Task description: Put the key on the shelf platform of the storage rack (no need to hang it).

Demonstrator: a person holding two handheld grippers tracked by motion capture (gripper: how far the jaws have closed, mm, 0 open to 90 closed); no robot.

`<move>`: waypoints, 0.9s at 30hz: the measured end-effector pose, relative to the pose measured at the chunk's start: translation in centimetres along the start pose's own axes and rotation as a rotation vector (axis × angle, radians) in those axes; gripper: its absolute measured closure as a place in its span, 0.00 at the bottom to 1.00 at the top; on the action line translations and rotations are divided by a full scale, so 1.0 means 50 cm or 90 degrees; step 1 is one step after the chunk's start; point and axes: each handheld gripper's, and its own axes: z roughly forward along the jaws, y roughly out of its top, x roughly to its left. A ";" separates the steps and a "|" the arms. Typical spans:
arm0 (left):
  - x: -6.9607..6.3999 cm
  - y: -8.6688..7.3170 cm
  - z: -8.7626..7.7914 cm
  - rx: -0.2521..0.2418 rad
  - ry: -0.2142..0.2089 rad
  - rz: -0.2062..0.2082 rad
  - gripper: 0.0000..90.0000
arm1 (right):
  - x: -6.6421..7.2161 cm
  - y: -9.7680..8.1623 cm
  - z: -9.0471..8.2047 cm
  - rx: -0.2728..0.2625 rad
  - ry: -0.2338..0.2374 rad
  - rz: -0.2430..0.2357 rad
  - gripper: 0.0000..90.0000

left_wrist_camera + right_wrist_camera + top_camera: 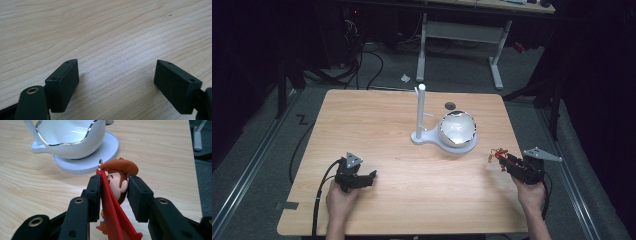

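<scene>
Light wooden table [377, 130], pale tan with wavy darker grain lines. Glossy white ceramic bowl [72, 137] with thin silver rim edge, on a matte white round stand base [110, 150]. Small cowboy figure keychain [117, 180]: orange-brown hat, brown hair, pale face, red strap, silver ring. Both grippers black, right gripper [113, 187], left gripper [115, 80]; brass-coloured screw holes.
</scene>
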 end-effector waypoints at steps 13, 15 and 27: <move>0.000 0.000 0.000 0.000 0.000 0.000 0.23 | 0.041 0.031 -0.020 -0.013 0.037 -0.035 0.71; 0.000 0.000 0.000 0.000 0.000 0.000 0.23 | 0.047 0.037 -0.021 -0.015 0.043 -0.043 0.71; 0.000 0.000 0.000 0.000 0.000 0.000 0.23 | 0.070 0.069 -0.018 -0.020 0.071 -0.062 0.71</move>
